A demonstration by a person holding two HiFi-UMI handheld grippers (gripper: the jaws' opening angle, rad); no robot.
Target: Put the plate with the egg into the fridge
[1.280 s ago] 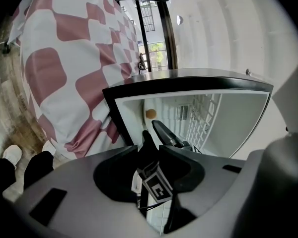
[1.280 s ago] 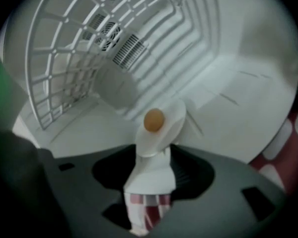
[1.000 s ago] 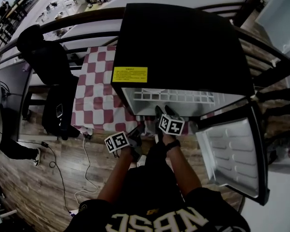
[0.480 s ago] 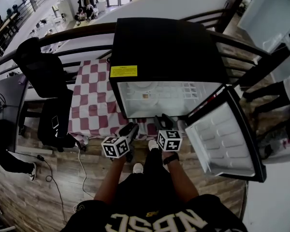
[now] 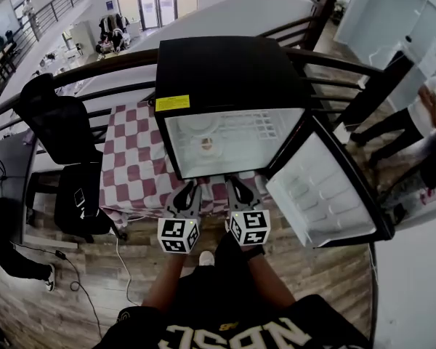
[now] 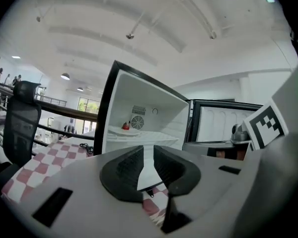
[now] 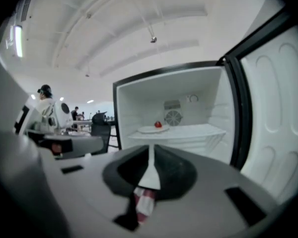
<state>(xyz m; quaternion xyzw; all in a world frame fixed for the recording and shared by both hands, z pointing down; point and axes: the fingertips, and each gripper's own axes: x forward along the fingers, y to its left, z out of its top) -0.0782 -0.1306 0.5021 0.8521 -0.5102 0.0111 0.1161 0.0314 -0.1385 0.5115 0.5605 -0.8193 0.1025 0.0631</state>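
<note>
The black fridge stands open, its door swung out to the right. On its white shelf rests the white plate with the egg; the plate carries a small red-looking egg in the left gripper view. The right gripper view shows the plate and egg too. My left gripper hangs in front of the fridge, jaws closing on nothing, a narrow gap left. My right gripper is beside it, jaws closing, almost touching, with nothing between them.
A table with a red-and-white checked cloth stands left of the fridge, a black chair beside it. A dark railing runs behind. A person stands at the far right. A cable lies on the wooden floor.
Both grippers have drawn back from the fridge mouth toward me and their jaws have narrowed. The view has lifted, so the shelf and plate inside now show.
</note>
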